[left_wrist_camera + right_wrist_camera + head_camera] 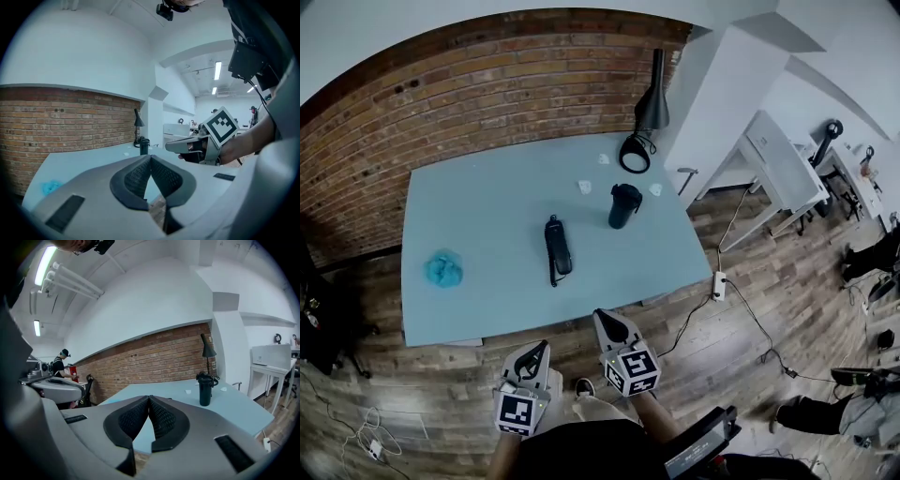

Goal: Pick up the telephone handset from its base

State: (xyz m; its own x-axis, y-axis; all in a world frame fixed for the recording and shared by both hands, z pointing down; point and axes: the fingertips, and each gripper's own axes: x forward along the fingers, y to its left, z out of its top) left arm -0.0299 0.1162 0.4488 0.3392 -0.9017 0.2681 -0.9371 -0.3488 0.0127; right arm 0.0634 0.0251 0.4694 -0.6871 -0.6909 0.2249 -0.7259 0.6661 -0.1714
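In the head view the telephone handset (pixel 556 242) lies lengthwise on its base (pixel 562 262) near the middle of the table (pixel 469 309), somewhat toward the near edge, the two reading as one dark shape, so the lift is not yet begun. A dark tumbler (pixel 623 206) stands just to its right and further back, a black lamp (pixel 648 120) sits at the far right corner, and a blue cloth (pixel 443 269) lies by the left edge, all well apart from the phone, which leaves a free approach from the near side. The left gripper (pixel 543 346) and right gripper (pixel 603 318) are both held off the table, in front of its near edge, pointing toward it; I judge this the approach, with the right one nearer the phone's line. In the left gripper view the left gripper (pixel 150 157) has its ribbed pads pressed together at the tips with nothing between them; beyond it the right gripper (pixel 185 146) hangs alongside, and the tumbler (pixel 143 146) and lamp (pixel 138 123) show far off, while the phone sits behind the gripper's own body. In the right gripper view the right gripper (pixel 149 397) is likewise closed and empty, so it must open before it can take the handset; the tumbler (pixel 204 390) stands to its right.
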